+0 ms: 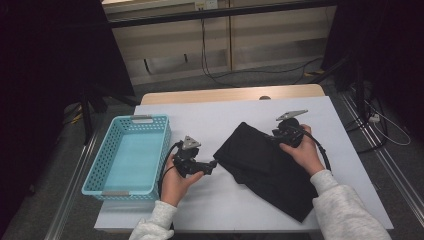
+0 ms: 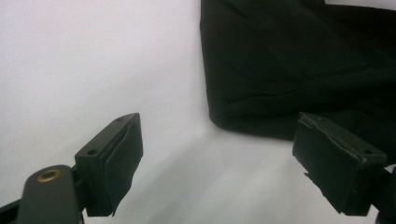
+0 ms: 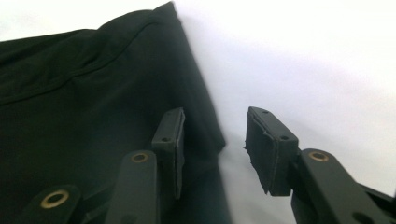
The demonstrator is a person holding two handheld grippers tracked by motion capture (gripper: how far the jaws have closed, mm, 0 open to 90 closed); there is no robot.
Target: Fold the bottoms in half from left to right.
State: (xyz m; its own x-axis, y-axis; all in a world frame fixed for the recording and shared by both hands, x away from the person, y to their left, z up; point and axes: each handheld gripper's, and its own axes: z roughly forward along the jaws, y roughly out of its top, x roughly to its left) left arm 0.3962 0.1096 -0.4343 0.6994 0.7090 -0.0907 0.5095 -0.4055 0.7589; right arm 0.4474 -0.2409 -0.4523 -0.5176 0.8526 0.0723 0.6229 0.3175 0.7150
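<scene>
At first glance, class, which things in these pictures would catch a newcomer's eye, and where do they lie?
A folded black cloth lies on the white table, right of the middle. A light blue basket stands at the table's left edge. The left gripper points at the cloth's near corner, jaws open, and the right gripper sits at its far edge.

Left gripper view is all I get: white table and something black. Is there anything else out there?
Observer: Yes. A blue basket sits empty, just beyond the left gripper.
Operator: Where's the other gripper?
Observer: The right gripper is at the far edge of the black cloth, fingers open, one over the cloth and one past its edge.
Operator: Is the cloth big?
Observer: It's folded and runs back to the person's right sleeve.
</scene>
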